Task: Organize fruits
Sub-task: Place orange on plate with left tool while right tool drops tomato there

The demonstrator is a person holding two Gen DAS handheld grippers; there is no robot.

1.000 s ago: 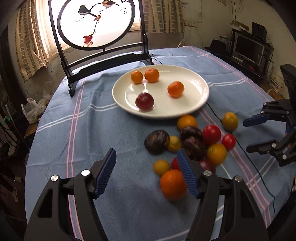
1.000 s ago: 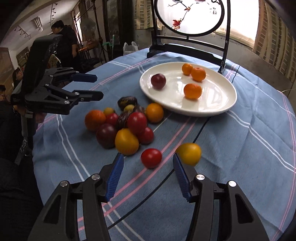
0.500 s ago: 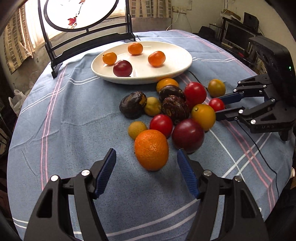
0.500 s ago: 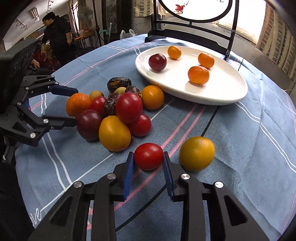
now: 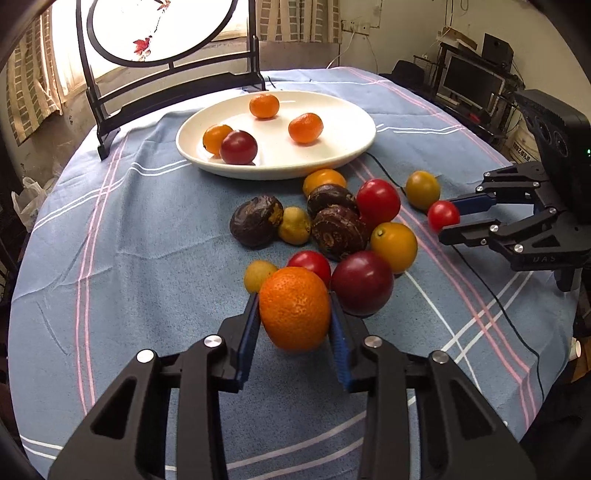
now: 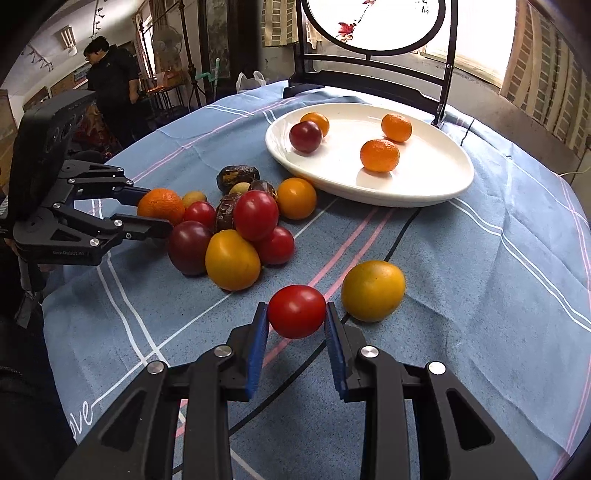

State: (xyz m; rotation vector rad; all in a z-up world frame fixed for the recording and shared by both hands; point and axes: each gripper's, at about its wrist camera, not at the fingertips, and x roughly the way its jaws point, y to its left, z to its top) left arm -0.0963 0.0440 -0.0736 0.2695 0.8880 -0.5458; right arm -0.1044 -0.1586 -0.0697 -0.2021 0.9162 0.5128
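Observation:
My left gripper (image 5: 293,314) is shut on a large orange (image 5: 294,308) at the near edge of a fruit pile; it also shows in the right wrist view (image 6: 160,206). My right gripper (image 6: 295,319) is shut on a small red tomato (image 6: 296,311), which also shows in the left wrist view (image 5: 443,215). A white plate (image 5: 347,155) at the back holds three small oranges and a dark red plum (image 5: 238,147). Several tomatoes, plums, dark passion fruits and yellow fruits lie heaped on the blue cloth. A yellow fruit (image 6: 372,290) lies just right of my right gripper.
A black stand with a round painted screen (image 5: 166,33) stands behind the plate. A black cable (image 5: 491,291) runs across the cloth on the right. A person (image 6: 110,92) stands beyond the table in the right wrist view.
Both grippers moved forward and closed: the left around the large orange, the right around the small red tomato.

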